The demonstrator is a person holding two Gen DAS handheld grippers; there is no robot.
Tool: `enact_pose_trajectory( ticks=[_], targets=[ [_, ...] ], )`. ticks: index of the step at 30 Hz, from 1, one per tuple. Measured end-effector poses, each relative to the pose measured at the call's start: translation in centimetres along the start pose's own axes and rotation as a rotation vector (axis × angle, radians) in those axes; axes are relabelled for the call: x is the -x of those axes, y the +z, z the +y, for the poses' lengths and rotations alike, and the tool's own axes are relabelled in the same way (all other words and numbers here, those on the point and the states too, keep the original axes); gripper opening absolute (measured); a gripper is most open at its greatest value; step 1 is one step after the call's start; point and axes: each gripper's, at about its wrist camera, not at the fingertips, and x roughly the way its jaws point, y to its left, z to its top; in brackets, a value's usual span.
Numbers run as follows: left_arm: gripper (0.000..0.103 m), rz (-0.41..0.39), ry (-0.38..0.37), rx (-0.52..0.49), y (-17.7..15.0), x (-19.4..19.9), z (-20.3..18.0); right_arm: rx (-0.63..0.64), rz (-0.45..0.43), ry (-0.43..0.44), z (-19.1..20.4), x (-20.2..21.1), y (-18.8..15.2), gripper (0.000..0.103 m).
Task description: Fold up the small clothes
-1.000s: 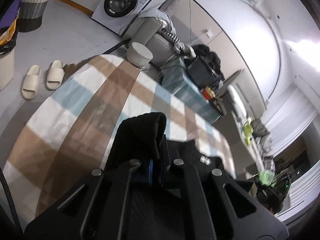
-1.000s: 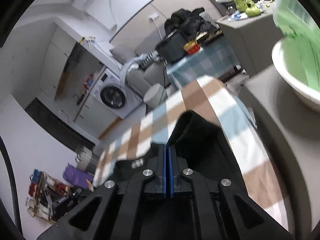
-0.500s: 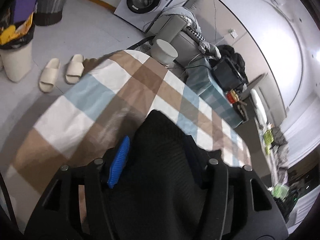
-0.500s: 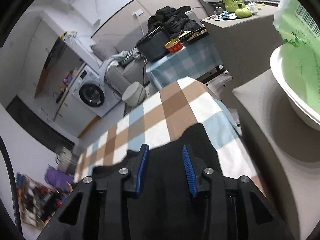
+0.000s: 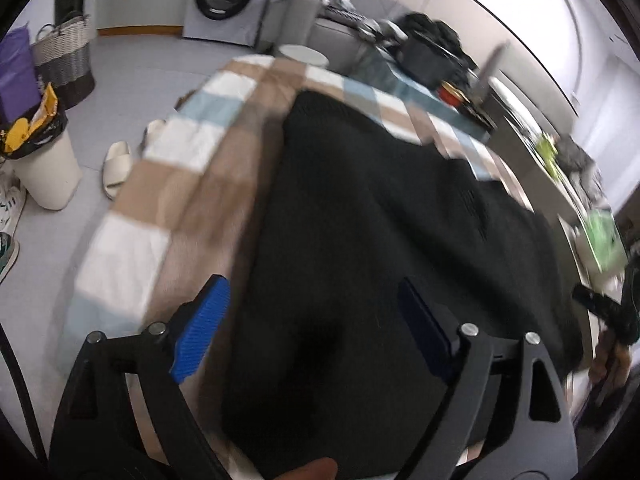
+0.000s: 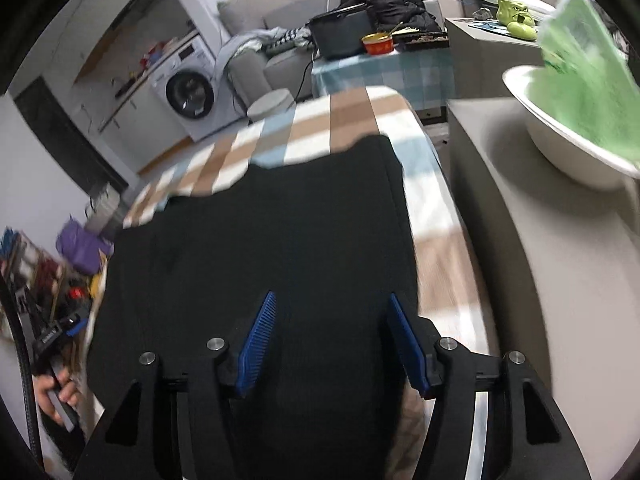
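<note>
Both grippers' jaws have just been opening, releasing black garment [image 5: 380, 240] onto checked tablecloth [image 5: 192, 184] (washing machine [image 5: 224, 0] behind).

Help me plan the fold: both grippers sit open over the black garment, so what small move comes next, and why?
Probably lift both away to check the fold. The left gripper and right gripper have just been opening, and the black garment lies flat on the checked cloth, pressed by neither.

Each wrist camera looks steeply down, close over its own blue fingers, onto the black garment [image 5: 380, 216] and checked cloth [image 6: 348, 120] ahead, which both views share.
</note>
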Motion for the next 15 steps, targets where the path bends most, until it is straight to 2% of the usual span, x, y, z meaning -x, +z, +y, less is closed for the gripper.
enact_pose_trajectory(
  ticks=[2, 7, 8, 9, 10, 12, 15],
  targets=[
    [0.101, 0.011, -0.017, -0.005, -1.8, 0.7, -0.3, 0.026, 0.009, 0.008, 0.1, 1.0, -1.9, 0.060],
    [0.100, 0.012, -0.023, -0.007, -4.7, 2.0, -0.7, 0.053, 0.021, 0.022, 0.3, 2.7, -5.8, 0.061],
    [0.093, 0.009, -0.027, -0.009, -5.1, 2.3, -0.8, 0.052, 0.018, 0.031, 0.3, 2.9, -6.3, 0.061],
    [0.080, 0.006, -0.026, -0.009, -5.3, 2.5, -0.8, 0.053, 0.013, 0.034, 0.3, 2.9, -6.6, 0.061],
    [0.074, 0.015, -0.020, -0.008, -5.7, 2.7, -0.9, 0.053, 0.004, 0.035, 0.3, 2.9, -6.9, 0.061],
    [0.050, 0.030, -0.024, -0.012, -5.9, 2.7, -1.0, 0.049, 0.002, 0.052, 0.4, 2.5, -7.2, 0.056],
    [0.033, 0.040, -0.034, -0.050, -6.6, 2.6, -1.5, 0.066, -0.005, 0.064, 1.0, 2.2, -7.1, 0.045]
  ],
)
